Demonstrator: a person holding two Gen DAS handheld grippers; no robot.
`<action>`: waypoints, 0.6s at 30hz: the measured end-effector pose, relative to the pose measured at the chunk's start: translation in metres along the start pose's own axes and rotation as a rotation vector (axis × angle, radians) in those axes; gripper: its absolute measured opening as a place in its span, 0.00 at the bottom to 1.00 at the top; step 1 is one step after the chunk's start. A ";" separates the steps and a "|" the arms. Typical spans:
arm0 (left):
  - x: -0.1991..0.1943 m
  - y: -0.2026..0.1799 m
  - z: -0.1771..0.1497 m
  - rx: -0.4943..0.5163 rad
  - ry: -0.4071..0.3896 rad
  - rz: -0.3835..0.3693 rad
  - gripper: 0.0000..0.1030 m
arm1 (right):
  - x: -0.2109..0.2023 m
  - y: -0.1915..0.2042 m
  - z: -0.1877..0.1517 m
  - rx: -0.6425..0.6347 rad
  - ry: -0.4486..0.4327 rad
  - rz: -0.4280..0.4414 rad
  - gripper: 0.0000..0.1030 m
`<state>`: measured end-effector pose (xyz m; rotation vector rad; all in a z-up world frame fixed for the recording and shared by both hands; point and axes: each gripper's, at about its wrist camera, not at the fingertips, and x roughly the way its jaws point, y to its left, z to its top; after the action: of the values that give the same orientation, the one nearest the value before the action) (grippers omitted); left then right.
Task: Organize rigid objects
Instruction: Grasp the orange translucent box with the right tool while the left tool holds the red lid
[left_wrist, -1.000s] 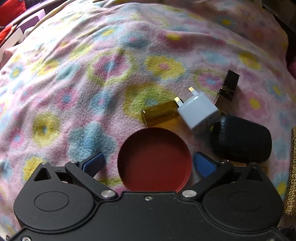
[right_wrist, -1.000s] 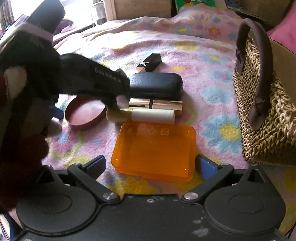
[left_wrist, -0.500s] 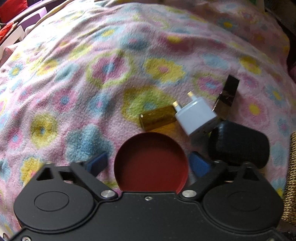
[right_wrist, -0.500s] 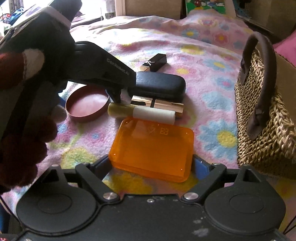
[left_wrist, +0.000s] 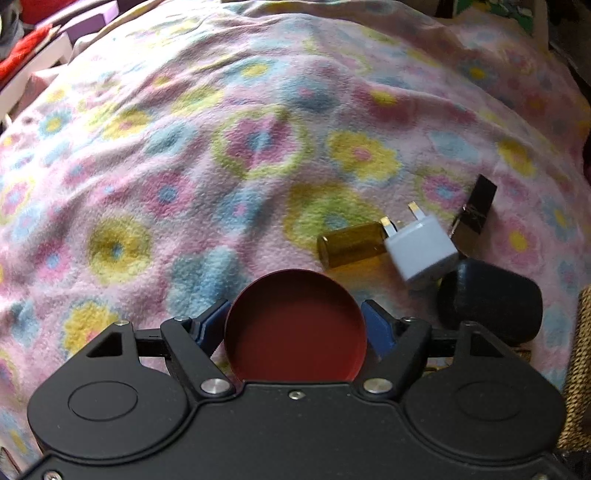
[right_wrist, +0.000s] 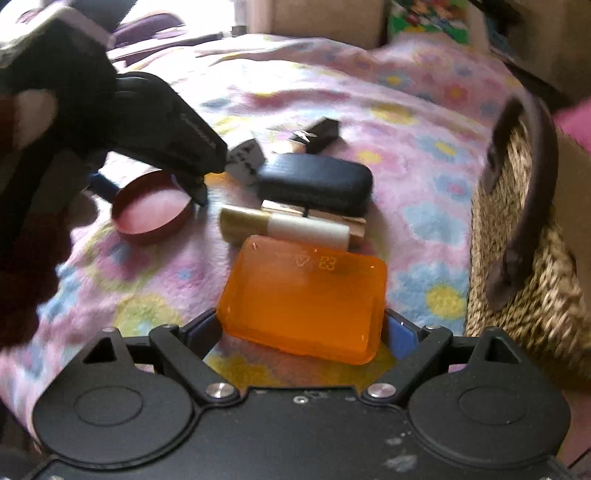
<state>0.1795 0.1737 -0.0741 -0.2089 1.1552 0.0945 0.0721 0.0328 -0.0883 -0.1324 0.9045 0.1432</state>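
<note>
Our left gripper (left_wrist: 295, 321) clasps the red round lid (left_wrist: 295, 326) and our right gripper (right_wrist: 301, 328) clasps the orange box (right_wrist: 306, 301), both low over the flowered pink blanket (left_wrist: 184, 147). A woven basket (right_wrist: 524, 266) sits right; cardboard boxes (right_wrist: 325, 16) stand far.

Both wrist views low, close over the blanket (left_wrist: 184, 155); shared: red lid (left_wrist: 295, 328), black case (right_wrist: 314, 182)

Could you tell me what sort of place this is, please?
Probably a bedroom at home: a flowered fleece blanket covers a soft surface, a woven basket stands on it, and cardboard boxes sit behind.
</note>
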 end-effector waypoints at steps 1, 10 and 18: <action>0.000 0.001 0.001 -0.010 0.002 -0.005 0.69 | -0.004 -0.001 -0.001 -0.027 -0.006 0.016 0.88; 0.002 -0.003 0.003 -0.008 0.015 0.010 0.70 | -0.029 0.016 -0.020 -0.440 -0.157 0.004 0.88; 0.002 0.002 0.005 -0.029 0.030 0.031 0.70 | -0.020 0.012 -0.015 -0.596 -0.089 0.072 0.70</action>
<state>0.1842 0.1762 -0.0739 -0.2187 1.1874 0.1362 0.0457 0.0407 -0.0821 -0.6417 0.7558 0.4806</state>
